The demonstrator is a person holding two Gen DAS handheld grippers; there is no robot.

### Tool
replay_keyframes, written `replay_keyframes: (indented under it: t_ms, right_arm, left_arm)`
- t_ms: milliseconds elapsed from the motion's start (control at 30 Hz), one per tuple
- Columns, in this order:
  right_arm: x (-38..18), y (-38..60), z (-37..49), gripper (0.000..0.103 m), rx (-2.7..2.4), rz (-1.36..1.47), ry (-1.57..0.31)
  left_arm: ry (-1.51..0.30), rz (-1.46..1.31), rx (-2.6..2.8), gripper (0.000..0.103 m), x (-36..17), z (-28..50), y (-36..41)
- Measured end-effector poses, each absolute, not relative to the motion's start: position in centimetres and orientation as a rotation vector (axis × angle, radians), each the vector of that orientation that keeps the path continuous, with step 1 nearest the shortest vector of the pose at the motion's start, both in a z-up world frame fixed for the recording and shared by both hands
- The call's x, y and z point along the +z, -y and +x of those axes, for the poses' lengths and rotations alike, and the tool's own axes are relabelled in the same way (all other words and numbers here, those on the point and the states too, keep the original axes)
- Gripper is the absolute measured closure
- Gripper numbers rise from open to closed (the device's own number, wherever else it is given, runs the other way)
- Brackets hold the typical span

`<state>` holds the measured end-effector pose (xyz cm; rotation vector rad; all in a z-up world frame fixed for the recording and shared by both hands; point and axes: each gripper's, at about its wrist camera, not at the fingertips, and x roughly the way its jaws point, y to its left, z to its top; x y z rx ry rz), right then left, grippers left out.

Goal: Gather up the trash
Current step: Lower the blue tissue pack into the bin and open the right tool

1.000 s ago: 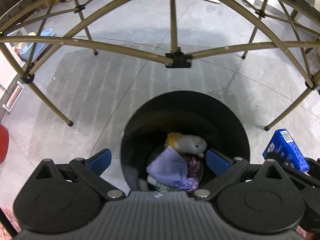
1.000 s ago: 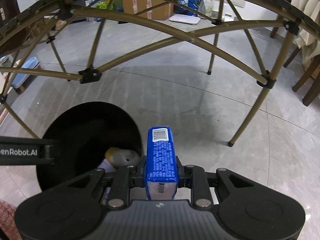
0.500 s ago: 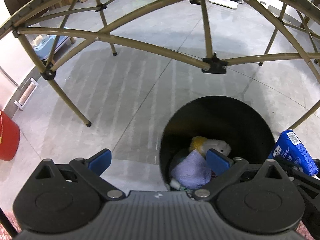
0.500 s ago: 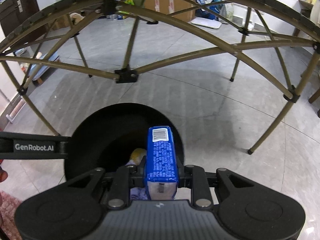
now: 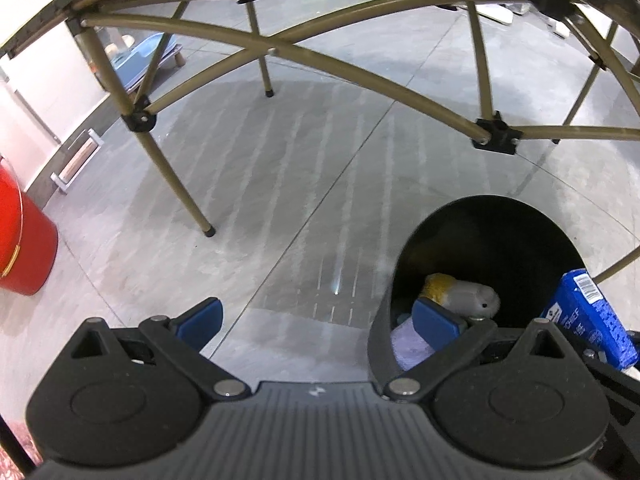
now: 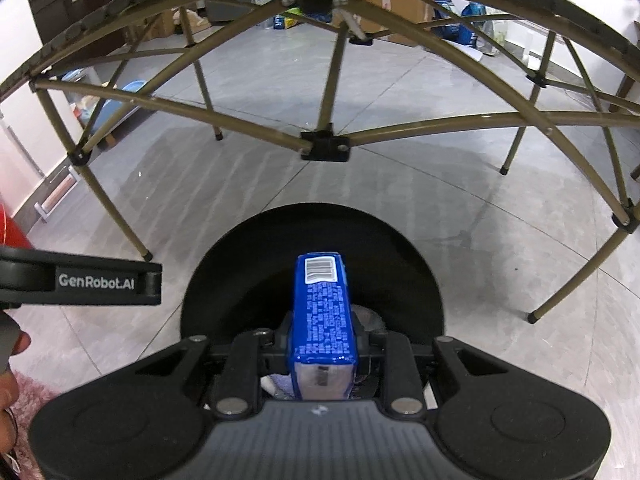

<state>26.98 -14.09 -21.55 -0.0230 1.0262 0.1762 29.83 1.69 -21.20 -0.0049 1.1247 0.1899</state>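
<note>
Under the tan folding metal table frame that is arching over the grey tiled floor, the round black plastic trash bin is standing with its mouth open toward both cameras and already holding a grey and yellow plush toy beside a lilac knitted cloth. Directly above that mouth, the right gripper is clamping a blue rectangular carton with a white barcode label between its jaws, gripping near the carton's lower end while the long body is sticking forward over the bin. My worry is that a release made while the hand is tilting could let the carton's far end strike the rim and tumble onto the floor, since most of its length is overhanging the grip. Beside it, the left gripper is hanging with its blue-padded jaws wide and nothing between them, one pad overlapping the bin's edge in its own view; crowding that close, it is risking a knock against the bin wall or the right gripper, which could jolt the carton sideways as it drops.
</note>
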Motion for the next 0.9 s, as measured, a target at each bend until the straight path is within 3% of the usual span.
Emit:
replay_keyframes:
  t_ms: [900]
  right_arm:
    - [-24.9, 11.8, 28.5, 0.08, 0.145, -0.049, -1.111]
  left_arm:
    - [-1.169, -0.021, 0.239, 0.0, -22.4, 29.8, -2.9]
